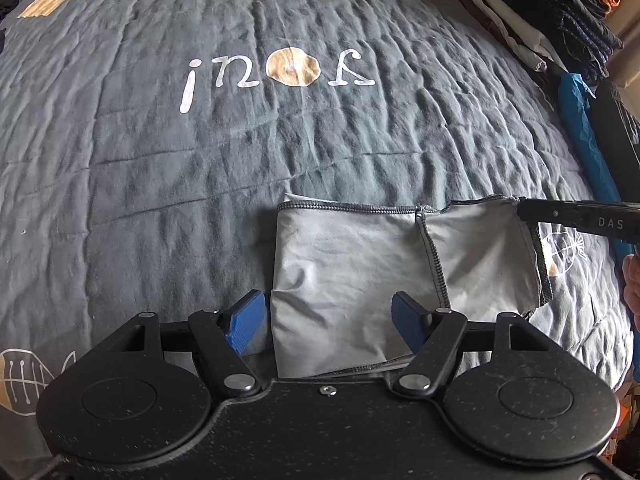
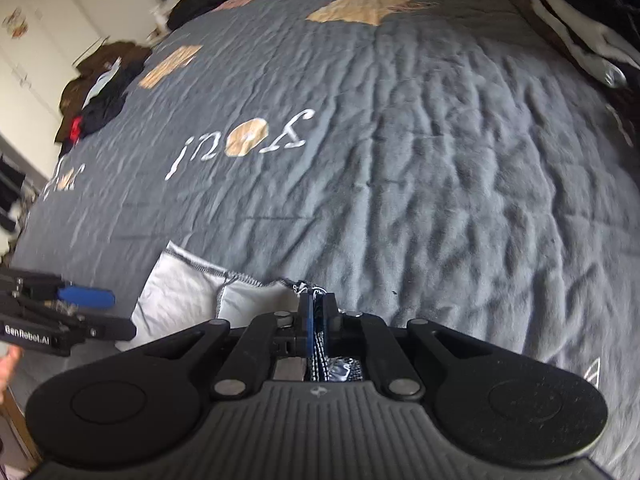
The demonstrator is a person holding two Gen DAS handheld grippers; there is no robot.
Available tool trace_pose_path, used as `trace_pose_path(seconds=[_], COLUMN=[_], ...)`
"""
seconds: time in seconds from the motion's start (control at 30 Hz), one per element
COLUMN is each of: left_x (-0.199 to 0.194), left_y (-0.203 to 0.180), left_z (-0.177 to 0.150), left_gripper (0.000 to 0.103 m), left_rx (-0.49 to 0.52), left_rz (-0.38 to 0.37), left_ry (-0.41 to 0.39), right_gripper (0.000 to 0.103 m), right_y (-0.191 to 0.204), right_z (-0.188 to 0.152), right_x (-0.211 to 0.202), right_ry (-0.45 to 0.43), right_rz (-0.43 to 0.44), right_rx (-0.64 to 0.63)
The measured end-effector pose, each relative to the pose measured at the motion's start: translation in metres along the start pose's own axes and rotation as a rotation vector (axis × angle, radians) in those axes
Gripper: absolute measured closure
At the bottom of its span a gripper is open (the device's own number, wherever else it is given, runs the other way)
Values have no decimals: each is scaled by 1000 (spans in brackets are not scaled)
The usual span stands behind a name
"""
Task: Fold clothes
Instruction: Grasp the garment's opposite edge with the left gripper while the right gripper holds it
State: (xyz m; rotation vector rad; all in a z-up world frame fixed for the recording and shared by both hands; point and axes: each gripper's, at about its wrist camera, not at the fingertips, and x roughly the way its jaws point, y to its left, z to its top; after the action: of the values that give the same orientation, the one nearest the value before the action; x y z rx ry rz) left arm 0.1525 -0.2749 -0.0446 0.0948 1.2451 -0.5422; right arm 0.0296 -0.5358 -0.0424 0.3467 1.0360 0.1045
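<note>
A light grey garment (image 1: 352, 264) with dark stitched hems lies flat on the grey quilted bedspread (image 1: 200, 160). My left gripper (image 1: 326, 320) hovers over its near left part and is open. One blue pad sits just off the cloth's left edge and the other sits over the cloth. My right gripper (image 2: 316, 300) is shut on the garment's (image 2: 180, 292) far right corner hem, and dark stitched fabric is bunched between its pads. In the left wrist view the right gripper (image 1: 524, 210) comes in from the right edge and pinches that corner.
Folded dark and white clothes (image 1: 560, 20) and a blue cloth (image 1: 580, 140) line the bed's right side. A heap of dark clothes (image 2: 100, 88) lies at the far left corner of the bedspread (image 2: 440, 160), near white cupboard doors (image 2: 40, 20). A hand (image 1: 632, 280) shows at the right edge.
</note>
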Motion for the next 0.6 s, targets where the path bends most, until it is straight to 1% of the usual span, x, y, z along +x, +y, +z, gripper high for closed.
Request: trace_pose_path(seconds=[0.03, 0.13, 0.2, 0.3, 0.37, 0.47, 0.53, 0.6], left_x=[2, 9, 13, 16, 17, 16, 16, 18], left_y=[1, 4, 7, 16, 25, 39, 47, 54], left_z=[1, 2, 2, -1, -3, -9, -13, -16], left_gripper=[34, 34, 34, 34, 34, 34, 34, 35], left_rx=[0, -2, -7, -20, -48, -96, -123, -154], left_rz=[1, 7, 7, 5, -3, -50, -87, -127], left_ry=[3, 14, 23, 35, 45, 50, 51, 55], right_gripper=[99, 97, 96, 95, 93, 90, 79, 71], right_y=[-8, -23, -24, -29, -31, -31, -29, -26], right_z=[0, -7, -12, -11, -10, -9, -10, -9], right_x=[2, 22, 32, 24, 15, 1, -7, -11], right_ry=[12, 86, 111, 83, 73, 66, 59, 63], right_rz=[-11, -61, -78, -51, -41, -25, -4, 14], right_rx=[38, 79, 48, 124, 162, 190, 197, 198])
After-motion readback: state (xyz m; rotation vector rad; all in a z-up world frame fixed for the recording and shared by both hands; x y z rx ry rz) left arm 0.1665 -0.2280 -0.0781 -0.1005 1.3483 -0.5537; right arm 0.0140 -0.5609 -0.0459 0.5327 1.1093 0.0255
